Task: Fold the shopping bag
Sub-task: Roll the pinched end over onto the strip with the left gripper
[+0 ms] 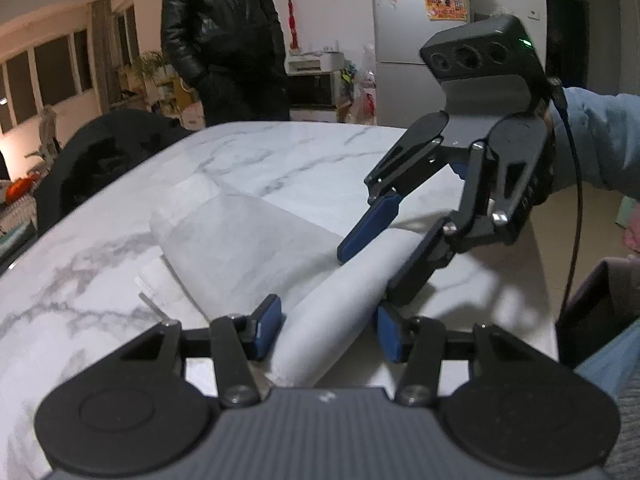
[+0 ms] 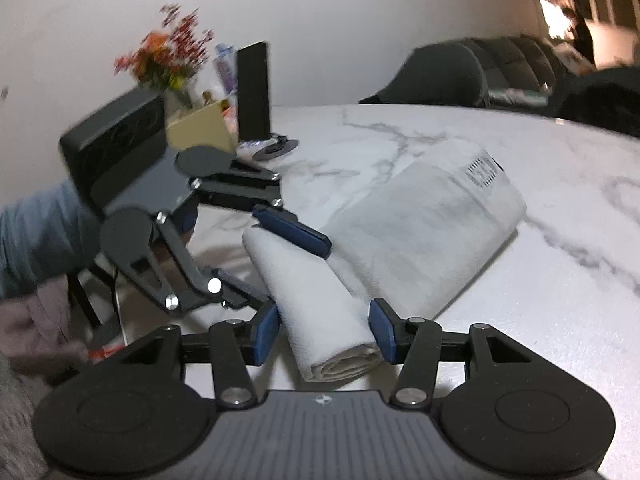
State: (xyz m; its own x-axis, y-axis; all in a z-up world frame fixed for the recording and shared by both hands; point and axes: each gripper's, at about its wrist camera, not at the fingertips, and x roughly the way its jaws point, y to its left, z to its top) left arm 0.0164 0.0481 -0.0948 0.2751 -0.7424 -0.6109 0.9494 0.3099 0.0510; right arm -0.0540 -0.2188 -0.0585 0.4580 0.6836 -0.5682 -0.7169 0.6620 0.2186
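Note:
A white non-woven shopping bag (image 1: 240,232) (image 2: 432,224) lies folded flat on the marble table (image 1: 300,152) (image 2: 560,168). Its near end is rolled into a thick tube. My left gripper (image 1: 328,330) is open, its blue pads flanking one end of that tube. From the opposite side my right gripper (image 2: 324,330) is open around the other end. In the left wrist view the right gripper (image 1: 384,256) straddles the roll from above. In the right wrist view the left gripper (image 2: 276,268) does the same. A printed label (image 2: 484,170) shows on the flat part.
A person in a black jacket (image 1: 224,40) stands beyond the table's far side, near a fridge (image 1: 420,12). A dark chair (image 1: 104,160) sits at the left. Flowers (image 2: 164,56), a yellow box (image 2: 200,128) and a black upright slab (image 2: 252,92) crowd one corner.

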